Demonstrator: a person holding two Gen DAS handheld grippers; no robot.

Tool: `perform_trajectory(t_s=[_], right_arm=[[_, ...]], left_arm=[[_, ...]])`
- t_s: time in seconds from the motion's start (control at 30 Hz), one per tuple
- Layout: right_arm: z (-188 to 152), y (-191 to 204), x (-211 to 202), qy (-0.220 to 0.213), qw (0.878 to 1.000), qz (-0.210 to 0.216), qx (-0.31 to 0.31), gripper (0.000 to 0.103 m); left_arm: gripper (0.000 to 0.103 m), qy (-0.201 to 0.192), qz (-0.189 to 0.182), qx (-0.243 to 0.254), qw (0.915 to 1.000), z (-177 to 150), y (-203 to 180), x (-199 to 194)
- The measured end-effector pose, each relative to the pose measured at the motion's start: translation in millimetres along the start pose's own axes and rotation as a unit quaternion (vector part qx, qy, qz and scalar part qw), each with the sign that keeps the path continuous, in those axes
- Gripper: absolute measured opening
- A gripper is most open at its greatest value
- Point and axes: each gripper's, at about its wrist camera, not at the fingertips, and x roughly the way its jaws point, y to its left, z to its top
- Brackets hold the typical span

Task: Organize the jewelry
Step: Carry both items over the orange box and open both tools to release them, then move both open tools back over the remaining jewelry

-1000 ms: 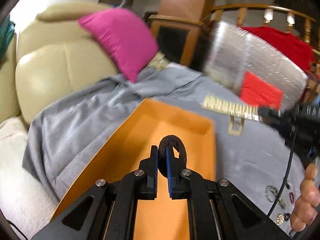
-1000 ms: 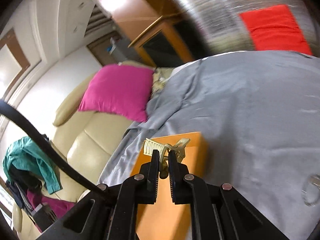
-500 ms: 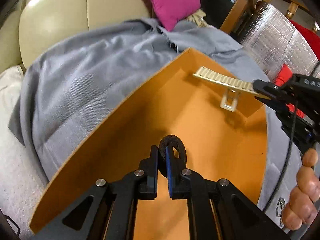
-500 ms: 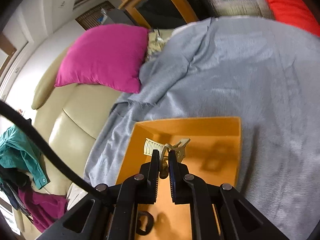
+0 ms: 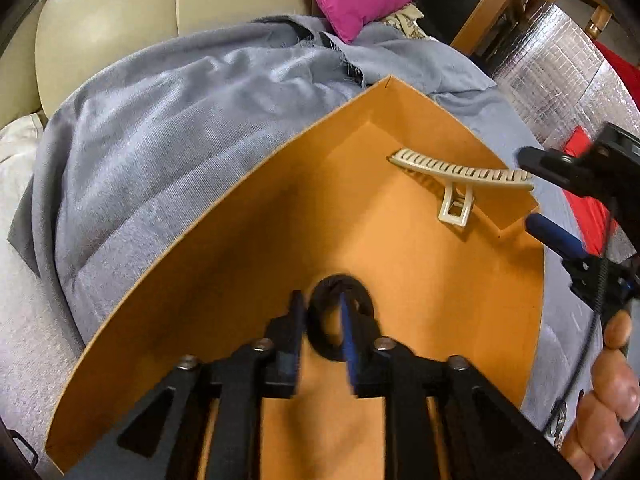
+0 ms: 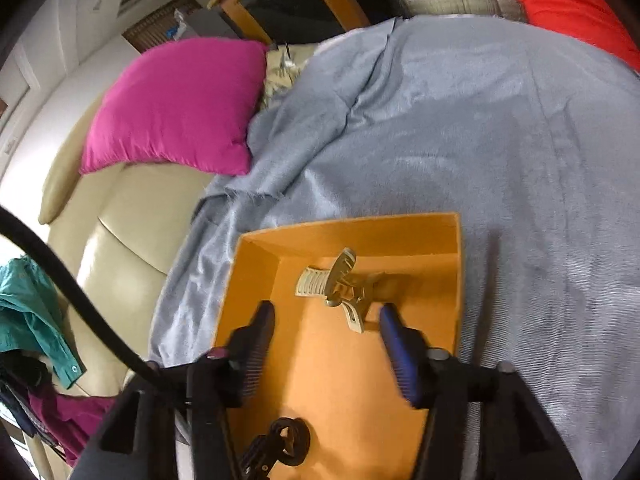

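Observation:
An orange box (image 5: pixel 248 264) lies on a grey cloth; it also shows in the right wrist view (image 6: pixel 340 368). My left gripper (image 5: pixel 320 320) is over the box, its jaws slightly parted around a black hair tie (image 5: pixel 340 320), which also shows in the right wrist view (image 6: pixel 290 442). My right gripper (image 6: pixel 326 316) is wide open over the box. A cream hair claw clip (image 6: pixel 340 286) sits free between and just beyond its fingers, in the box's far part. The clip also shows in the left wrist view (image 5: pixel 460 178).
The grey cloth (image 6: pixel 460 140) covers the surface around the box. A pink cushion (image 6: pixel 176 108) and a cream sofa (image 5: pixel 120 24) lie beyond. Small metal jewelry (image 5: pixel 560 420) lies on the cloth by the person's hand (image 5: pixel 608 392).
My right gripper has opened and let go of the claw clip, which now lies in the box. My left gripper's jaws have parted a little around the hair tie.

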Motion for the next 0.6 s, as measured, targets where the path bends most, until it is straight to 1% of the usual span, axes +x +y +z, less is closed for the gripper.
perform_trajectory(t_s=[0.03, 0.1, 0.2, 0.23, 0.33, 0.37, 0.4, 0.43, 0.5, 0.57, 0.6], right_arm=[[0, 0, -5, -0.006, 1.0, 0.002, -0.001, 0.059], [-3, -4, -22, -0.022, 1.0, 0.01, -0.003, 0.059], [-9, -14, -52, -0.044, 0.999, 0.016, -0.007, 0.059], [-12, -23, -66, -0.052, 0.999, 0.017, -0.004, 0.059], [-24, -50, -104, -0.073, 0.997, 0.016, 0.01, 0.059], [-28, -62, -118, -0.081, 0.997, 0.013, 0.015, 0.059], [-32, -73, -130, -0.088, 0.996, 0.009, 0.021, 0.059], [-36, -84, -142, -0.095, 0.995, 0.005, 0.027, 0.059], [-51, -117, -177, -0.117, 0.992, -0.006, 0.046, 0.059], [-63, -144, -202, -0.13, 0.989, -0.019, 0.062, 0.059], [-71, -161, -217, -0.139, 0.987, -0.026, 0.073, 0.059]], left_arm=[[0.03, -0.009, 0.005, 0.002, 0.9999, 1, 0, -3], [0.032, -0.029, 0.014, 0.006, 0.9995, 3, -1, -10], [0.039, -0.073, 0.023, 0.017, 0.9969, 4, -7, -27], [0.042, -0.088, 0.027, 0.023, 0.9955, 3, -10, -33], [0.045, -0.13, 0.031, 0.042, 0.9901, -2, -21, -52], [0.048, -0.141, 0.031, 0.048, 0.9883, -3, -26, -56], [0.05, -0.157, 0.029, 0.057, 0.9855, -7, -33, -64], [0.055, -0.173, 0.026, 0.067, 0.9824, -11, -41, -71], [0.058, -0.194, 0.017, 0.091, 0.9766, -20, -57, -82], [0.063, -0.215, 0.007, 0.122, 0.969, -33, -76, -91], [0.064, -0.222, -0.001, 0.143, 0.9645, -43, -90, -95]])
